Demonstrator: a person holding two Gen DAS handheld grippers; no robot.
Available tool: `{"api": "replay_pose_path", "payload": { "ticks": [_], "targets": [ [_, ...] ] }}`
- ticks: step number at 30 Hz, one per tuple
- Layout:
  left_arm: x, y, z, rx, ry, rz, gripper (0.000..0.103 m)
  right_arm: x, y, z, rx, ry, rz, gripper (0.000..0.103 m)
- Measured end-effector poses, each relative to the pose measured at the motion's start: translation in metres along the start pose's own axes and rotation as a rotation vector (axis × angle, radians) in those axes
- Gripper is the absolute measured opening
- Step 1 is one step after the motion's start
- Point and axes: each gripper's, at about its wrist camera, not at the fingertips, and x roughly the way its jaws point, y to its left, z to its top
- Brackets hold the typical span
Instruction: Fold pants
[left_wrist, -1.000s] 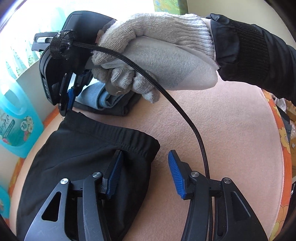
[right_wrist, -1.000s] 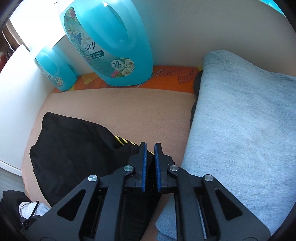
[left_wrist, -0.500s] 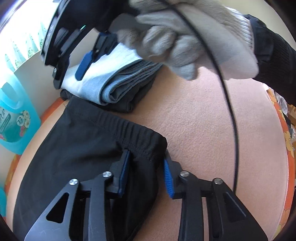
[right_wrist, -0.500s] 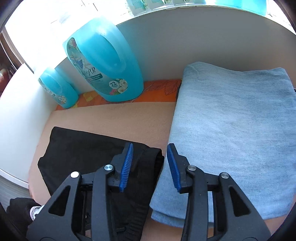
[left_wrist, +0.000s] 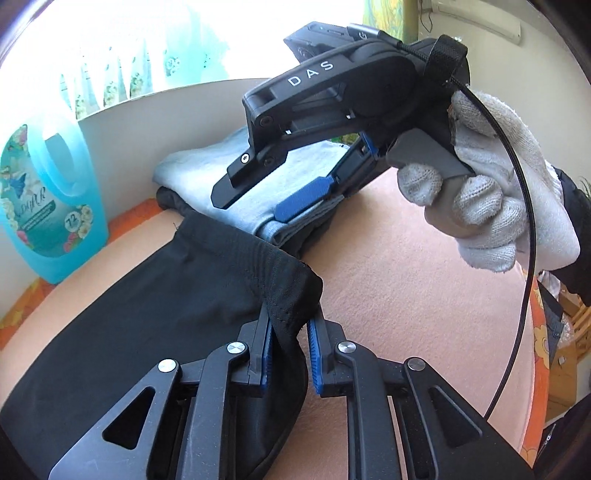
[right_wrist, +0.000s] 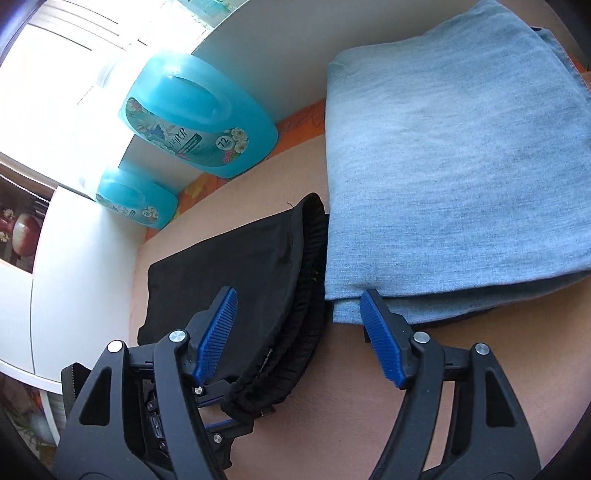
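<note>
L gripper (left_wrist: 290, 354) jaws closing on black pants (left_wrist: 155, 314) hem; only R-wrist view shows R gripper (right_wrist: 299, 336) opening, empty.

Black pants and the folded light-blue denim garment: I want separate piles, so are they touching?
Touching. In the right wrist view the black pants' gathered waistband edge lies against the folded light-blue denim garment's side, with no peach surface showing between them.
</note>
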Motion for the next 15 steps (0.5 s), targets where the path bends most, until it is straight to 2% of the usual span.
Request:
{"api": "replay_pose_path", "payload": {
  "ticks": [10,15],
  "targets": [
    [-0.027,0.005,0.0,-0.038,-0.051,-0.006,0.015,0.031,0.007,-0.01,0.096,0.103,0.046,0.072],
    [-0.029,-0.004,-0.003,-0.005,-0.046,-0.011,0.015,0.052,-0.002,-0.007,0.166,0.104,0.029,0.072]
  ]
}}
